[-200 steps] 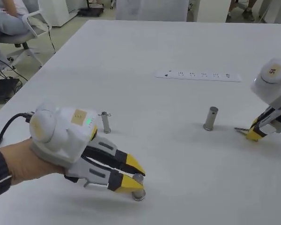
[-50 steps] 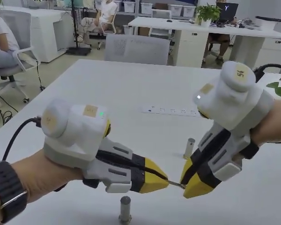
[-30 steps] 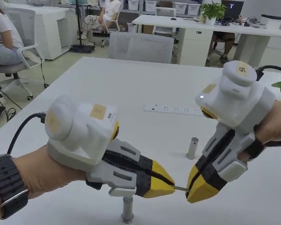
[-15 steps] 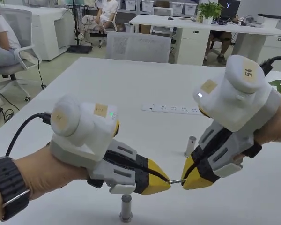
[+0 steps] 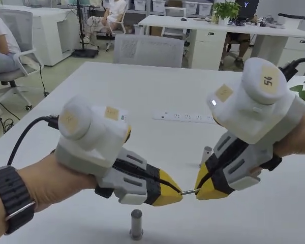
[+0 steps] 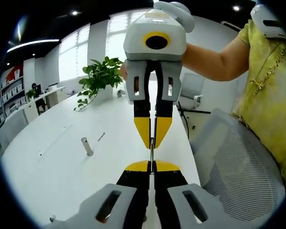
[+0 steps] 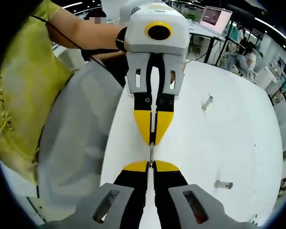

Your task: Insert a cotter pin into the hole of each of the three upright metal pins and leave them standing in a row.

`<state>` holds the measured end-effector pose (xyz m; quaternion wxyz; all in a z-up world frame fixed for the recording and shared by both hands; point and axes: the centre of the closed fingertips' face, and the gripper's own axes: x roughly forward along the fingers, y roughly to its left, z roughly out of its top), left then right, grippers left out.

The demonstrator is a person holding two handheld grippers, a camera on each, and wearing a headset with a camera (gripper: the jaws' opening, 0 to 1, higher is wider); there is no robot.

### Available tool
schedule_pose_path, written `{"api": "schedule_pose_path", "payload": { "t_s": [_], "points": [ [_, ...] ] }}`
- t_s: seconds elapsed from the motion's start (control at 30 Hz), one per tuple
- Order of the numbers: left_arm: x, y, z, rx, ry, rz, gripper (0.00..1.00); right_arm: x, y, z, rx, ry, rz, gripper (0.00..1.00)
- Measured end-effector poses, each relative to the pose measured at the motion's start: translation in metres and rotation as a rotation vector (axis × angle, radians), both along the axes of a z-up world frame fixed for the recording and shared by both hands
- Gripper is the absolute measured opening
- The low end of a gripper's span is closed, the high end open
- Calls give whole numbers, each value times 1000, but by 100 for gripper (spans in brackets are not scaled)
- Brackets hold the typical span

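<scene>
Tabletop [image 5: 142, 96] white, office desks [image 5: 193, 23] beyond

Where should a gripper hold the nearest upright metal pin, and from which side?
Low on the shaft of the metal pin, coming level from the left gripper side. It stands upright and slim; a low grip should leave its top free for the cotter pin.
</scene>
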<state>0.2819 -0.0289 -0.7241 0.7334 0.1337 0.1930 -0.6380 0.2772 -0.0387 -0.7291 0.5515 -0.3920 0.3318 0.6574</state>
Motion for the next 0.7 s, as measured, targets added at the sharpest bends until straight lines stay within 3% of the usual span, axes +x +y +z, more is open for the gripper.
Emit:
{"api": "schedule_pose_path", "payload": {
  "t_s": [0.13,0.37,0.7],
  "points": [
    [-1,0,-2,16,28,4,0,1,1,-2,-9,-8,-4,5],
    [-1,-2,-7,63,36,9,0,2,-1,-9,-65,-26,-1,4],
    [0,-1,-6,56,43,16,0,5,-3,-16,-93,-39,-5,3]
  ]
}}
